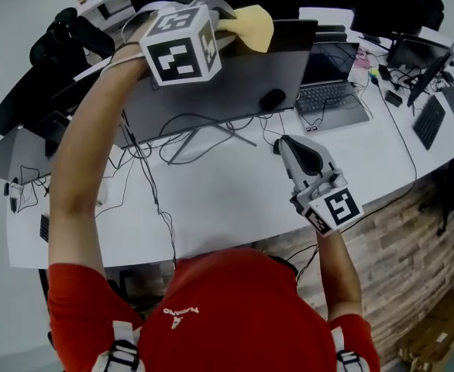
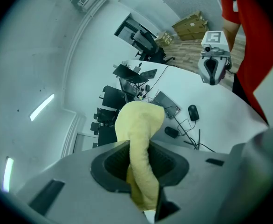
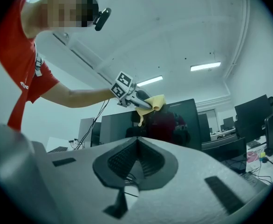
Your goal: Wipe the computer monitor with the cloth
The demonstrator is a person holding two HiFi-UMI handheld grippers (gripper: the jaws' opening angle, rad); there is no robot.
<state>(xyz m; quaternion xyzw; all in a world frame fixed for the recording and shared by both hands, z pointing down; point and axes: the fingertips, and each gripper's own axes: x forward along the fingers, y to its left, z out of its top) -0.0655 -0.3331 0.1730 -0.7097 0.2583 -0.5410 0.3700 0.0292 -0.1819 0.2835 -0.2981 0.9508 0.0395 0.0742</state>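
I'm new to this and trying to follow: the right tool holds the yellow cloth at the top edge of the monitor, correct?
Not quite: the left tool holds the yellow cloth at the top edge of the monitor, as the left gripper view shows. The right tool is shut and empty.

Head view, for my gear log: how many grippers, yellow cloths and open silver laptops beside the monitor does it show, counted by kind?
Grippers: 2, the left gripper and the right gripper
yellow cloth: 1
silver laptop: 1
Total: 4
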